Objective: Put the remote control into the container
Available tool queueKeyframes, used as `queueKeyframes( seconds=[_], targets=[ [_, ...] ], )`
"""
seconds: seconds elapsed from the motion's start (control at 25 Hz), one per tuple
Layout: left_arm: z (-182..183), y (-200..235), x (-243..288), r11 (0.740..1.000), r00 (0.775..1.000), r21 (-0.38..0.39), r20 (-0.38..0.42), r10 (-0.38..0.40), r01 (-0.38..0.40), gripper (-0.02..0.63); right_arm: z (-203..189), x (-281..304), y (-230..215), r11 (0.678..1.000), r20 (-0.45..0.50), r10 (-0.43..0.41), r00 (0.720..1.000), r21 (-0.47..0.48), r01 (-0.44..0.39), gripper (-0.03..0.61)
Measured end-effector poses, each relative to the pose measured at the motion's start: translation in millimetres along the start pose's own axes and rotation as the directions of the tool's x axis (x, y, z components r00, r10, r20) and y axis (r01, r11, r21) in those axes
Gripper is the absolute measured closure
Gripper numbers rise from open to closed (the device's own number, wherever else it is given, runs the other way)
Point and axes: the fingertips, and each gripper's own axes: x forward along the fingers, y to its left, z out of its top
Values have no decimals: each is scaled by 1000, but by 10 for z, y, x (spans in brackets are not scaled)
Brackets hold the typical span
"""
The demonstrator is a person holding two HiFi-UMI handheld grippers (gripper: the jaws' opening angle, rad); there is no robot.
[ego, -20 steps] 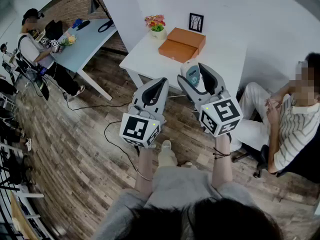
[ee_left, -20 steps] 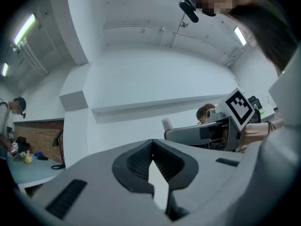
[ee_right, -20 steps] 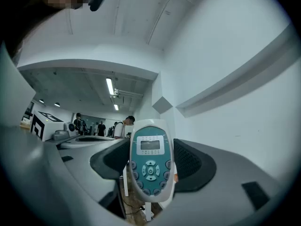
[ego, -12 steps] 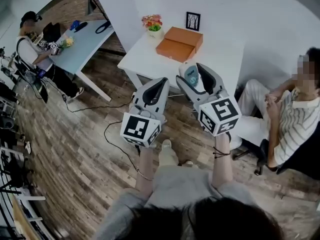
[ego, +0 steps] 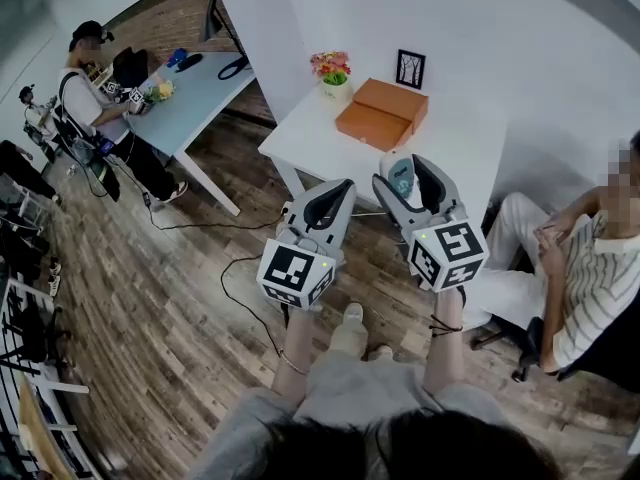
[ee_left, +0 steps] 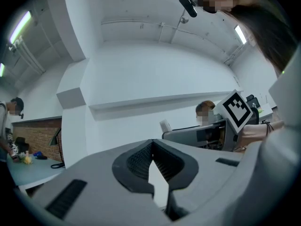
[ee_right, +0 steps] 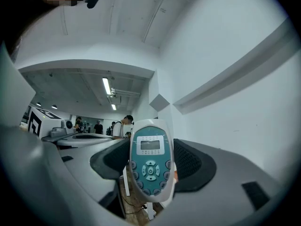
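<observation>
A white remote control (ego: 399,176) with a teal face stands upright between the jaws of my right gripper (ego: 405,178), which is shut on it and held in the air in front of the white table (ego: 460,143). In the right gripper view the remote (ee_right: 150,161) fills the gap of the right gripper (ee_right: 151,166), buttons facing the camera. The container, an orange box (ego: 382,113), lies on the table beyond the grippers. My left gripper (ego: 338,190) hovers beside the right one, shut and empty; in the left gripper view the left gripper (ee_left: 151,163) shows its pads meeting.
A flower pot (ego: 335,71) and a small picture frame (ego: 410,68) stand behind the box. A person (ego: 590,258) sits to the table's right. Another person (ego: 95,103) works at a blue table (ego: 195,88) far left. A cable (ego: 235,268) trails on the wooden floor.
The head view has shifted, so the table and both grippers sit a little further right and lower in frame. The remote stays gripped in the right gripper; the left stays shut.
</observation>
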Motion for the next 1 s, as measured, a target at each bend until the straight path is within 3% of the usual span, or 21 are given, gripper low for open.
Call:
queueKeyframes(
  seconds=[0.56, 1.0],
  targets=[
    [-186, 743, 580, 998, 999, -36, 18, -43, 44, 611, -119, 831, -383, 1000, -43, -15, 999, 6, 15, 295],
    [-401, 1256, 993, 990, 992, -74, 21, -122, 123, 611, -258, 1377, -639, 998, -96, -63, 993, -23, 61, 295]
  ],
)
